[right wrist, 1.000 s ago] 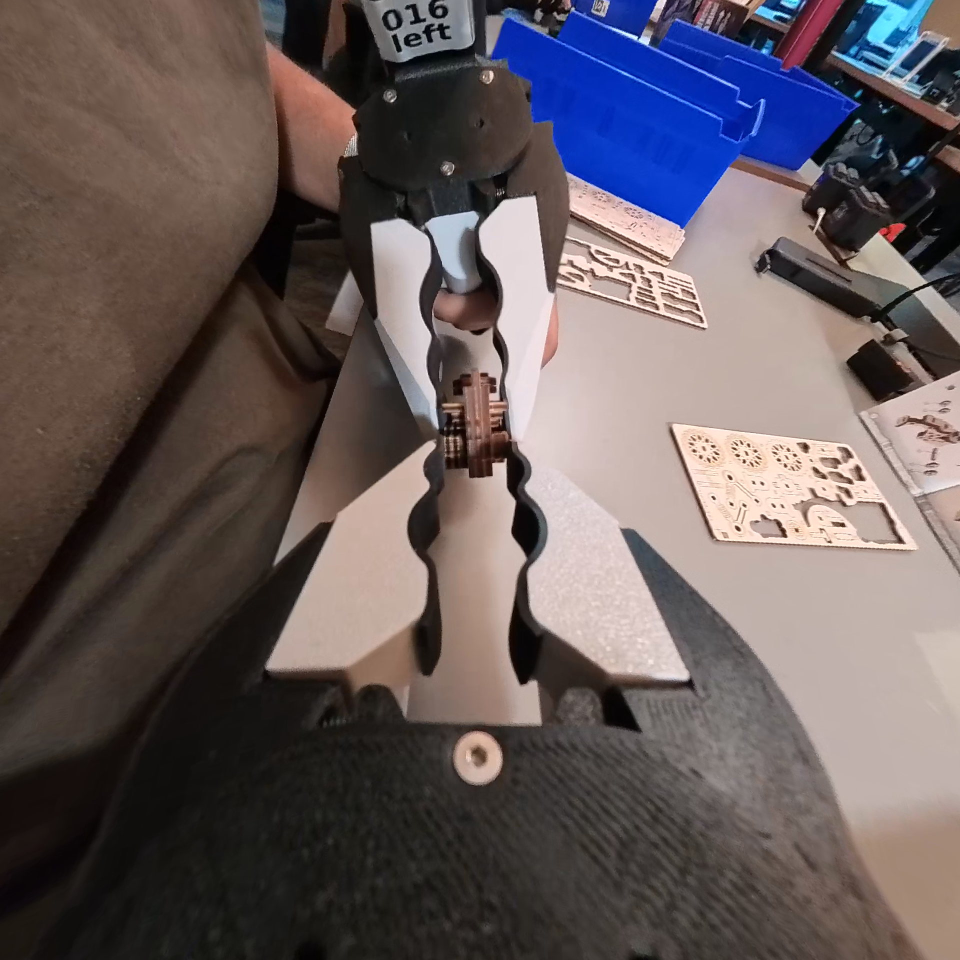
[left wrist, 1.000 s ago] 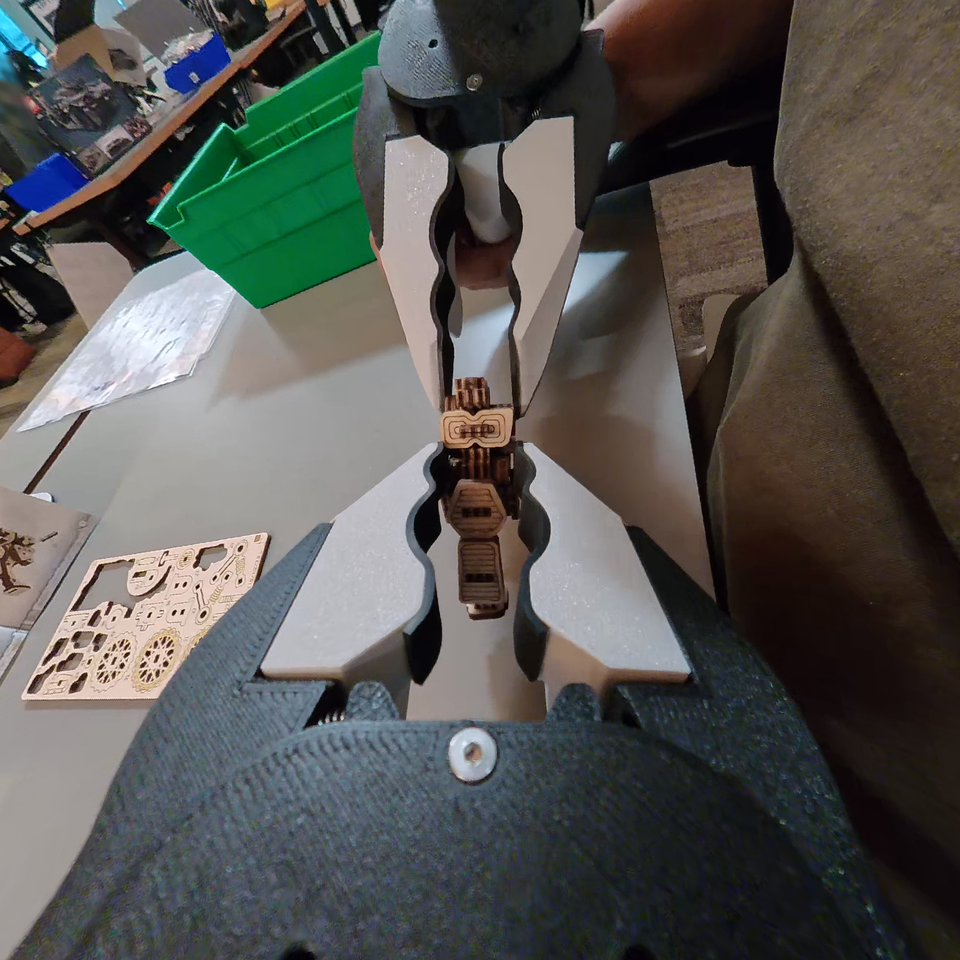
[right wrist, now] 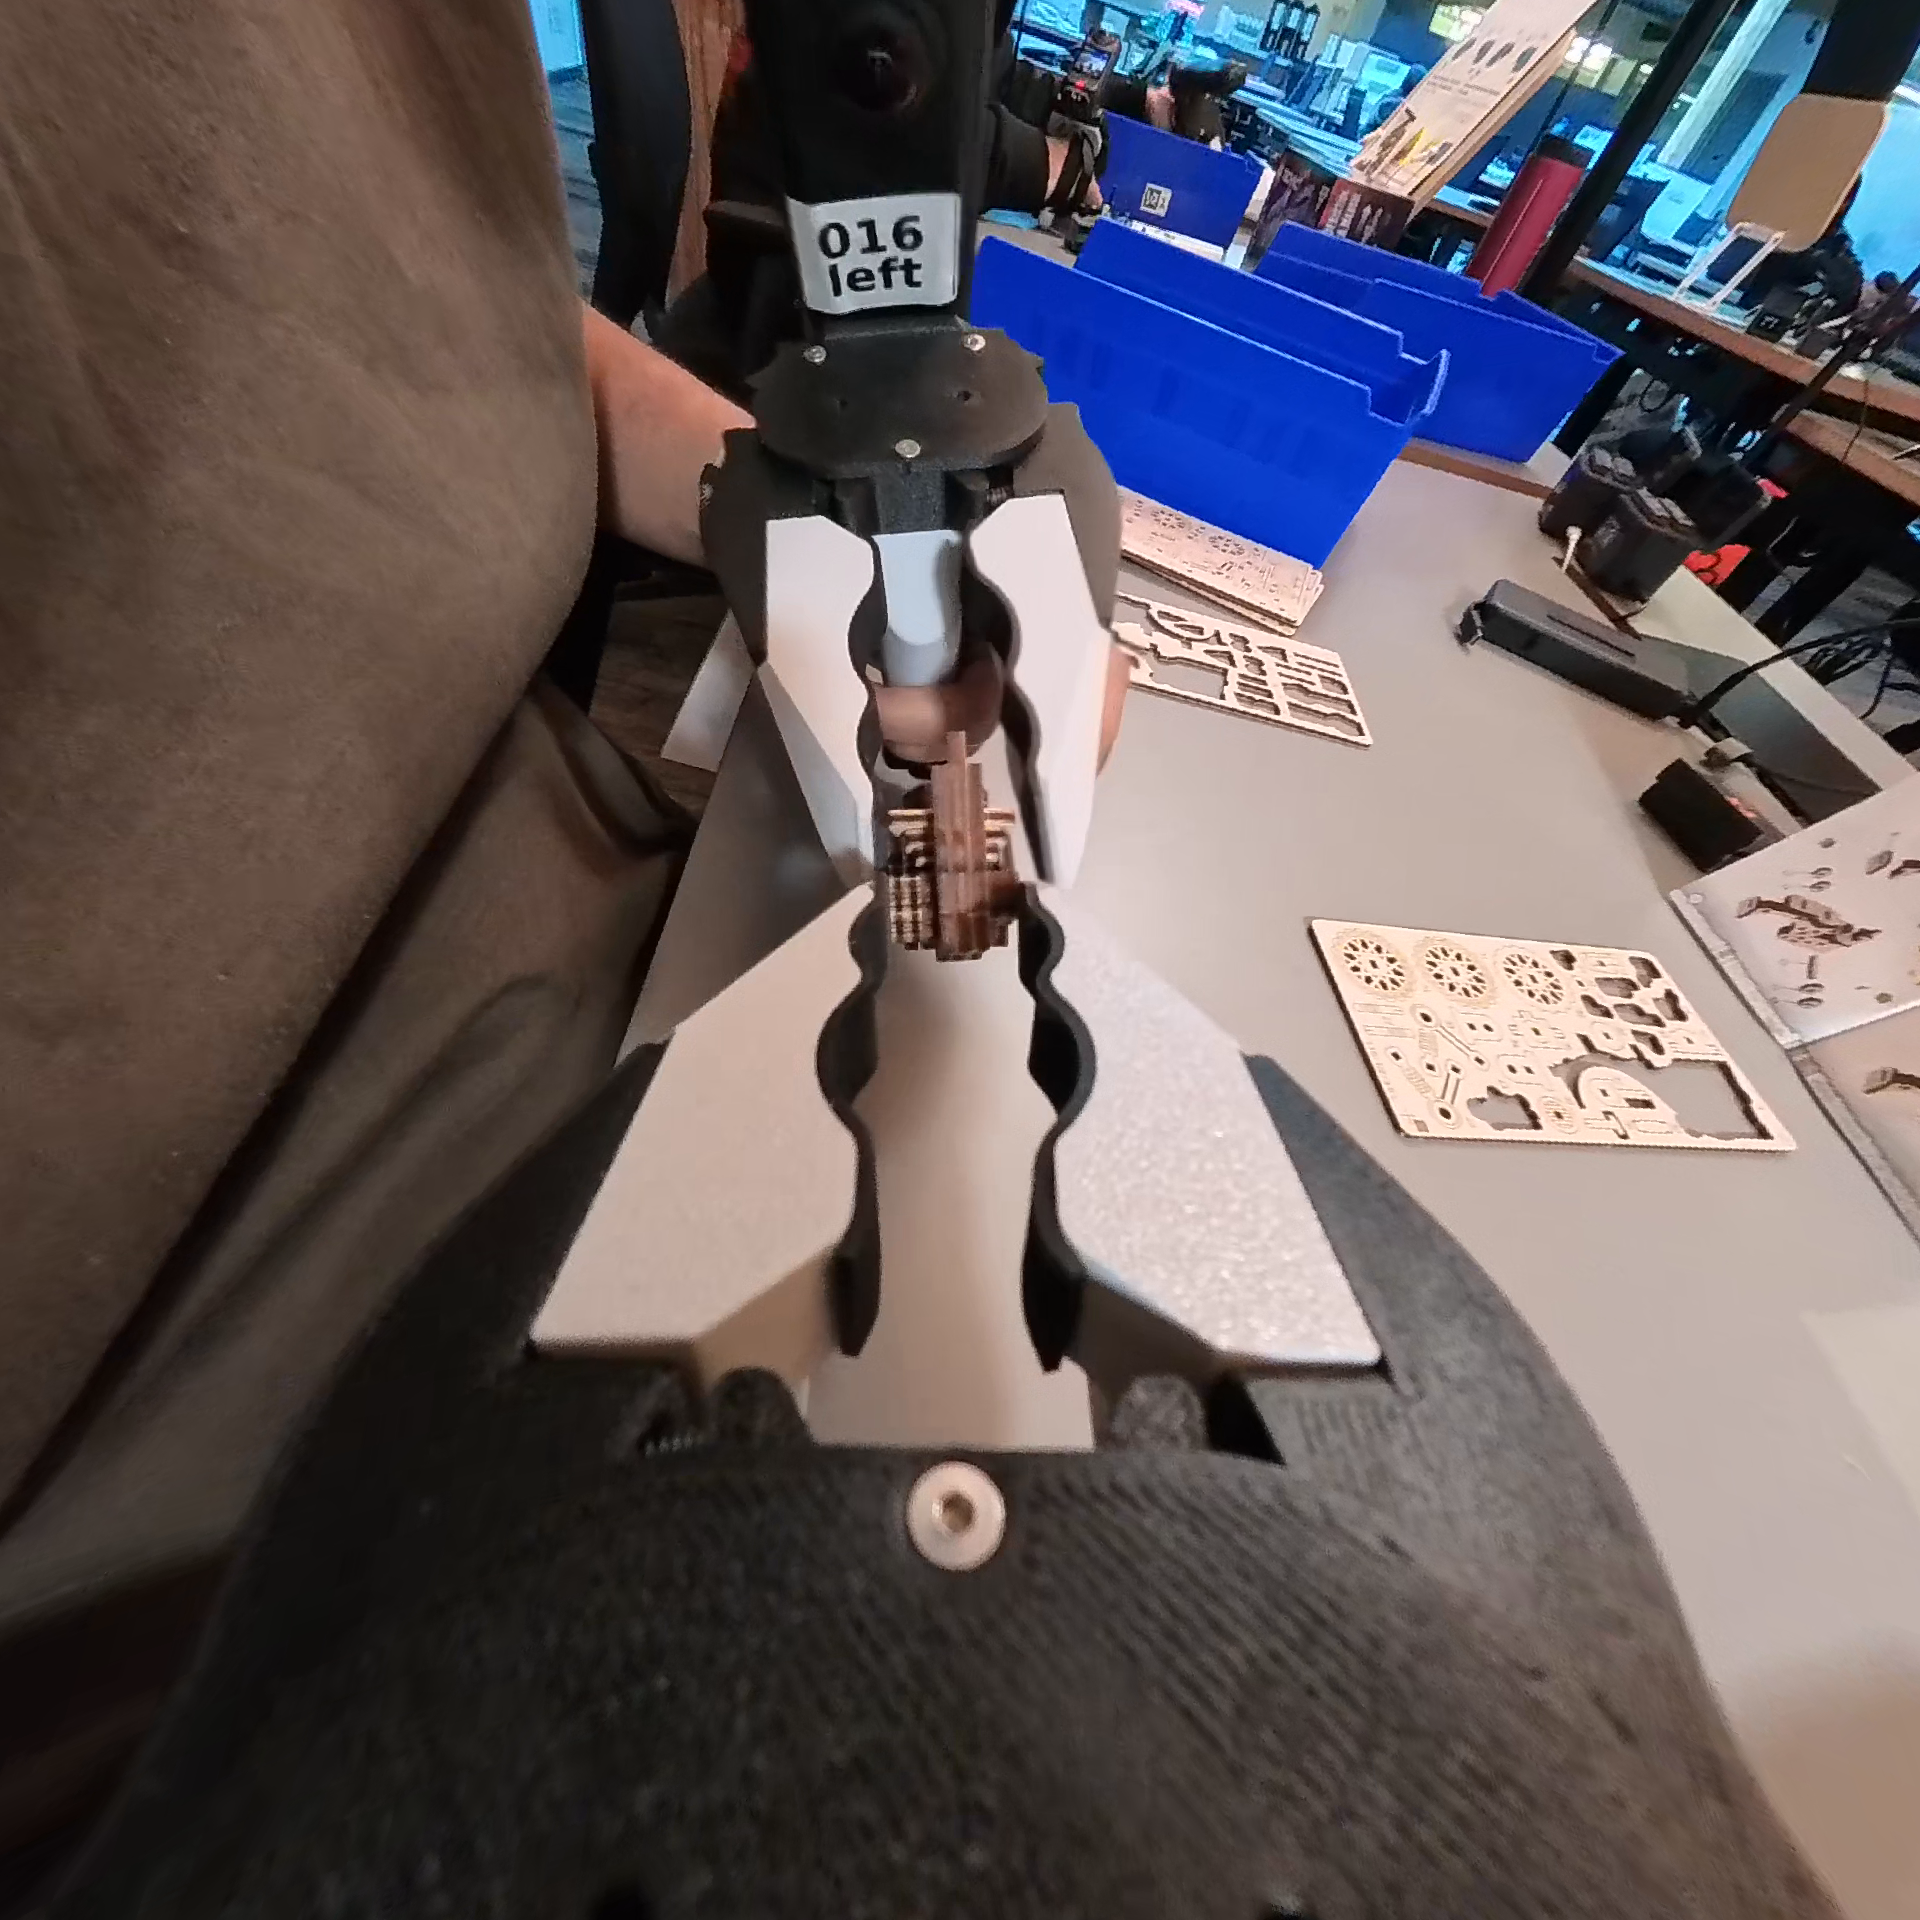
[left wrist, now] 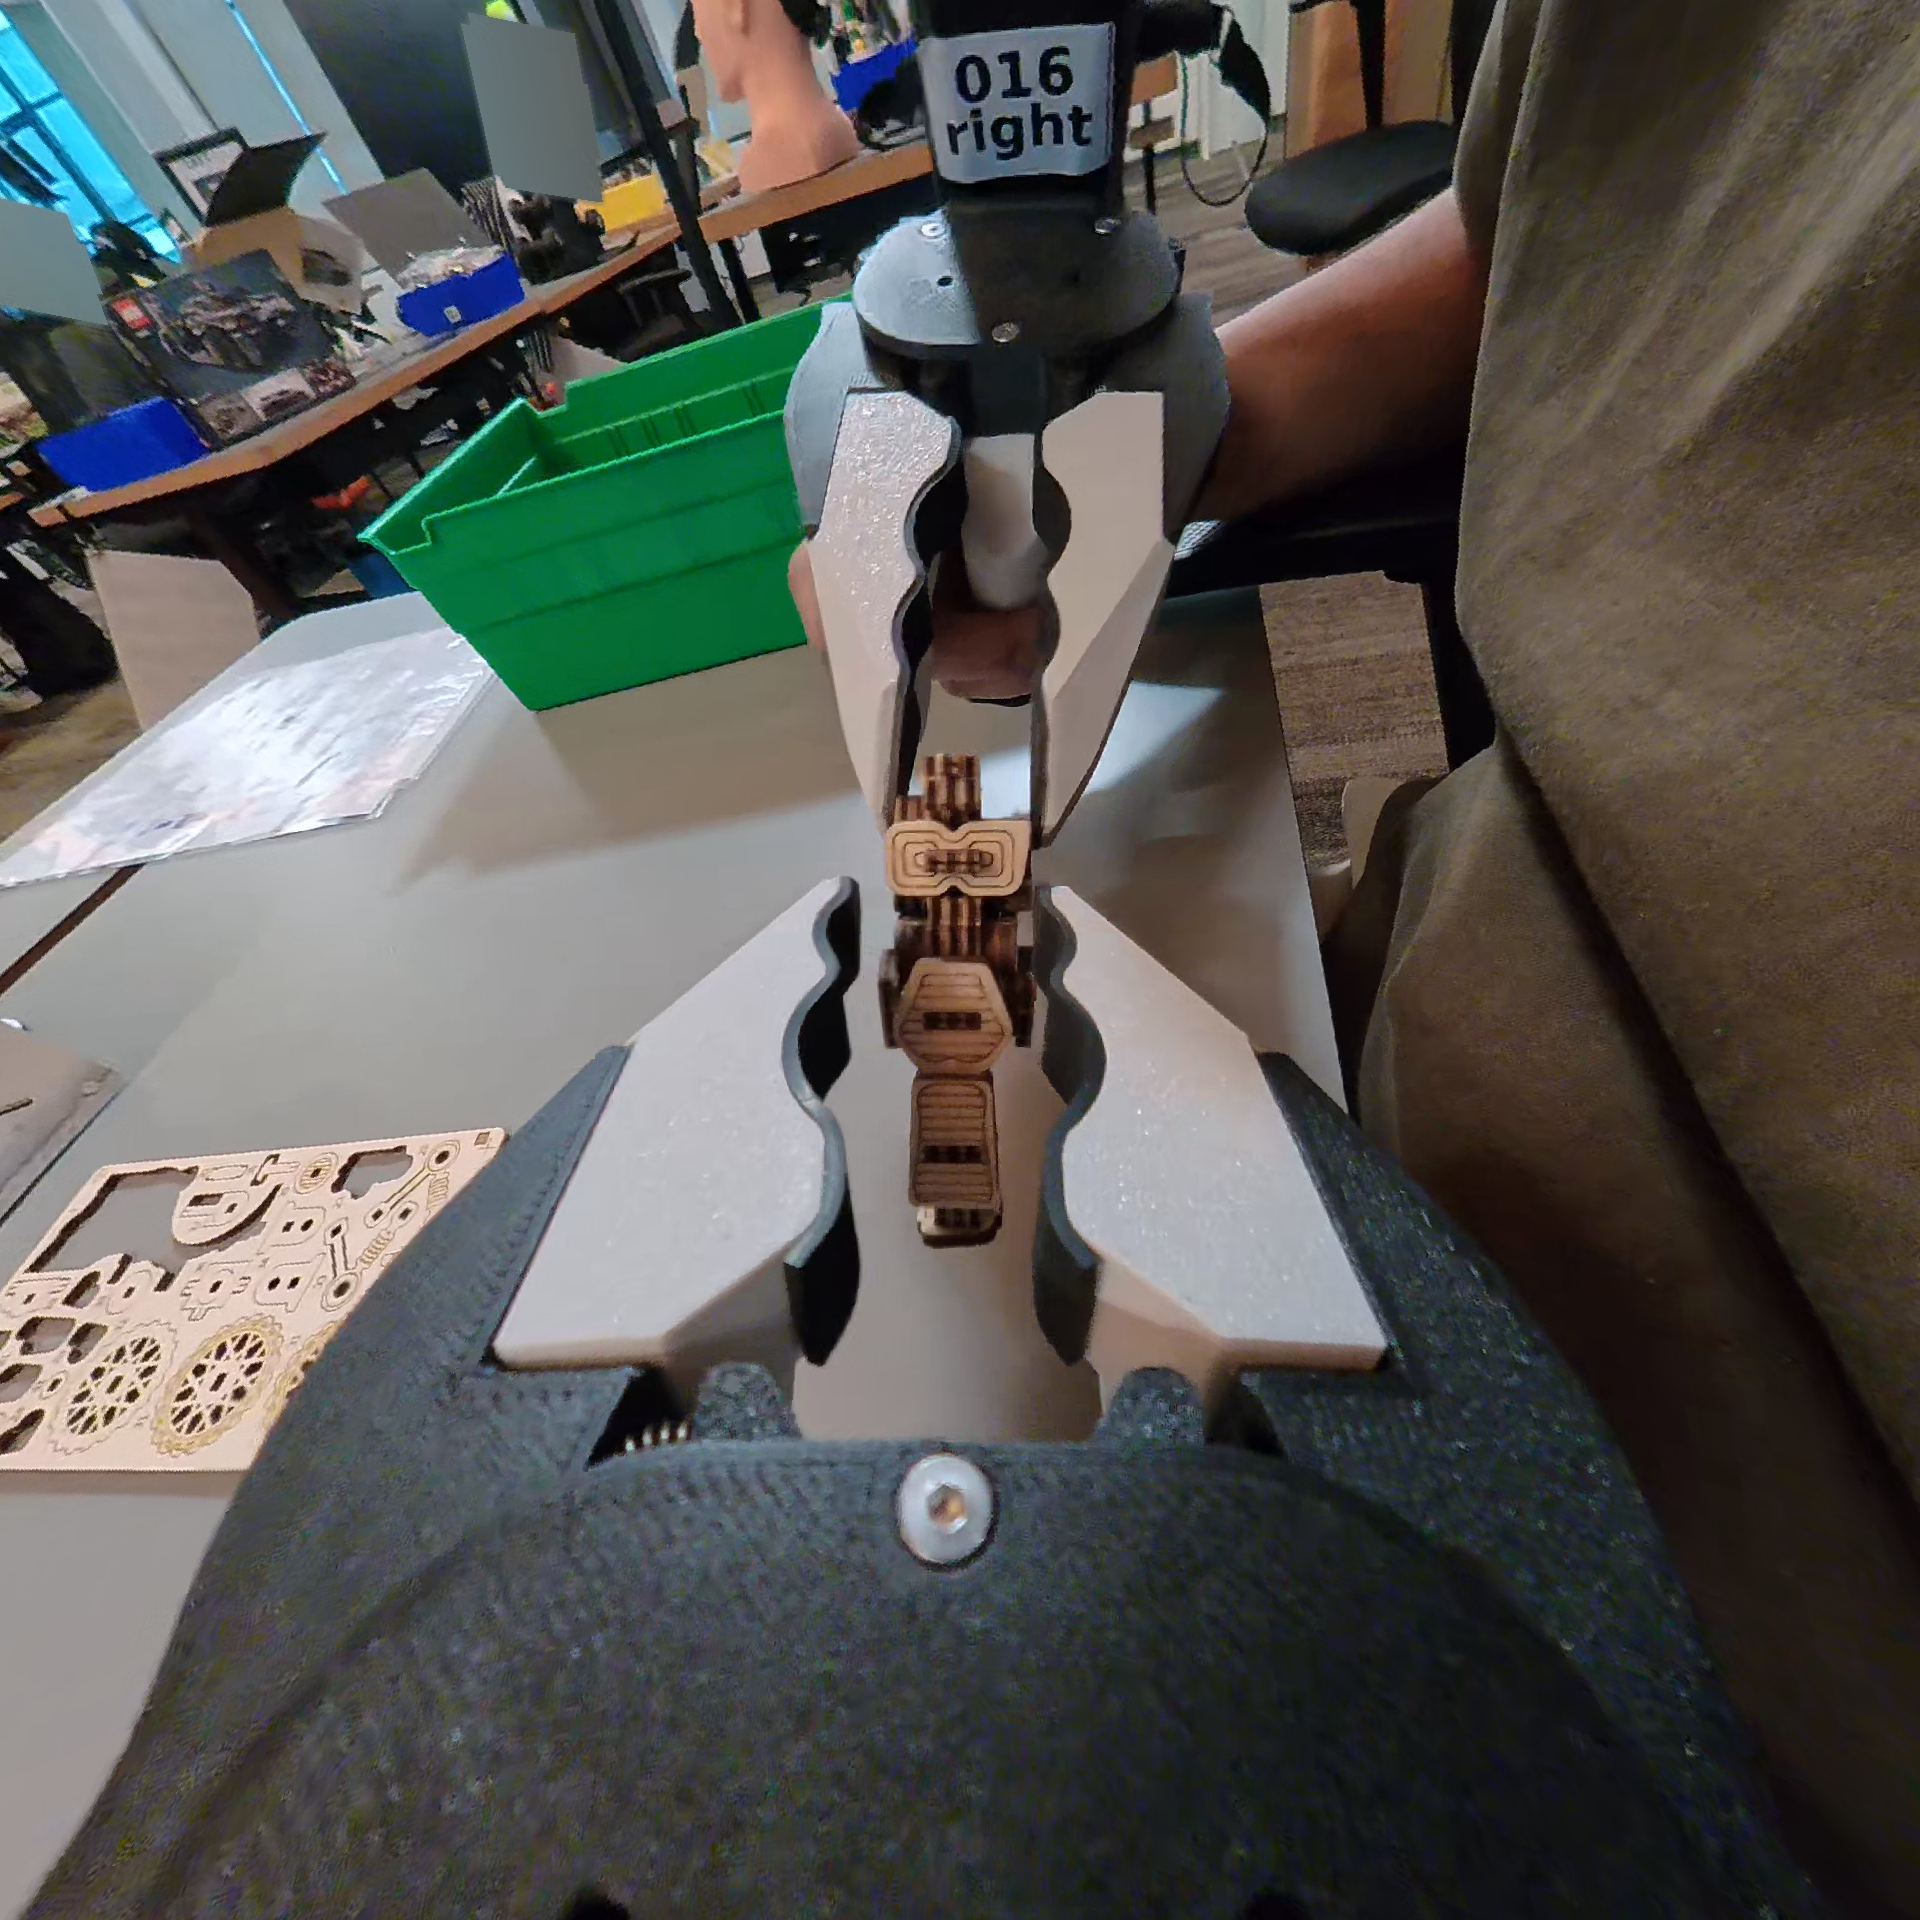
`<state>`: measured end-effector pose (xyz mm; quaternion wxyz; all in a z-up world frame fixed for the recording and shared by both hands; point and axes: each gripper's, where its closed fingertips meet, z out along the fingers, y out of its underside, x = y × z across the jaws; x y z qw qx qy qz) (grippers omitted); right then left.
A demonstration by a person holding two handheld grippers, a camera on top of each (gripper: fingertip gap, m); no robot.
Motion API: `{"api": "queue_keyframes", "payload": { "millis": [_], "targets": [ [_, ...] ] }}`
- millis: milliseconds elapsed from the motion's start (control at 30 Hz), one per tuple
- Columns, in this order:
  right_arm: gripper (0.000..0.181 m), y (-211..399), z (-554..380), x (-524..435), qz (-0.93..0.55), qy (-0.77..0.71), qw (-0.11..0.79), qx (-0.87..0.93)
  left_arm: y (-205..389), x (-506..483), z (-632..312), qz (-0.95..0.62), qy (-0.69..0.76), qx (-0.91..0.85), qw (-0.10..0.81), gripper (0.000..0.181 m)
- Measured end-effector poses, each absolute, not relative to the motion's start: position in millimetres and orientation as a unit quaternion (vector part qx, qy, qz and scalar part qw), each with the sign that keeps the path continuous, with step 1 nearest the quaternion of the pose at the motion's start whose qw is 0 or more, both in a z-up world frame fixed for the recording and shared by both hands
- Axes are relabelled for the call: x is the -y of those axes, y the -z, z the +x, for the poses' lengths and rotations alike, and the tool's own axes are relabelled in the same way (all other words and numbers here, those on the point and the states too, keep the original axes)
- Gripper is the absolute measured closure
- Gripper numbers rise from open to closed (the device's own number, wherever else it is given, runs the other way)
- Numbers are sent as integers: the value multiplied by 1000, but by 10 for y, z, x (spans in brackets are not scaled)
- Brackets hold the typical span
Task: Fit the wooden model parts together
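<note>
Plywood, laser-cut and scorched dark along its edges, makes up the small wooden model (left wrist: pixel 954 987), a stack of thin slotted plates. In the left wrist view its top shows three pale engraved faces in a row: a narrow ribbed plate nearest, a hexagonal one in the middle, and a wider figure-eight plate farthest. The model is held in the air above the grey table (left wrist: pixel 436 935), between the two grippers, which meet tip to tip.

The left gripper (left wrist: pixel 948 914) has its grey, wavy-edged fingers drawn in on the model's middle, the ribbed end reaching back between them. The right gripper (left wrist: pixel 964 805) comes from the far side with its tips closed on the model's far end, beside the figure-eight plate. In the right wrist view the right gripper (right wrist: pixel 951 904) pinches the dark layered end at its tips, and the left gripper (right wrist: pixel 956 862) faces it; that contact is blurred.

Near left on the table lies a pale plywood parts sheet (left wrist: pixel 197 1320) with gears and empty cut-outs. Farther left lies a shiny plastic sleeve (left wrist: pixel 260 738), and beyond it a green bin (left wrist: pixel 613 551). The right wrist view shows blue bins (right wrist: pixel 1247 384) at the table's far edge.
</note>
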<state>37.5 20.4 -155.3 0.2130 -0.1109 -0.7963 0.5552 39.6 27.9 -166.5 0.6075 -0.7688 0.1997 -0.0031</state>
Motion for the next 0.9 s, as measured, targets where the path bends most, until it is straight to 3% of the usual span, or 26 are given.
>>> {"api": "queue_keyframes", "payload": {
  "millis": [233,533,900],
  "targets": [
    [159,1550,423,-162,-101,-560,204,797,1505,-189,426,-745,51,-190,637,128],
    [159,1548,497,-115,-92,-569,178,798,1566,-113,566,-760,111,-209,606,159],
    [159,1581,543,-88,-83,-564,168,804,1640,-104,590,-771,123,-213,587,157]
  ]
}}
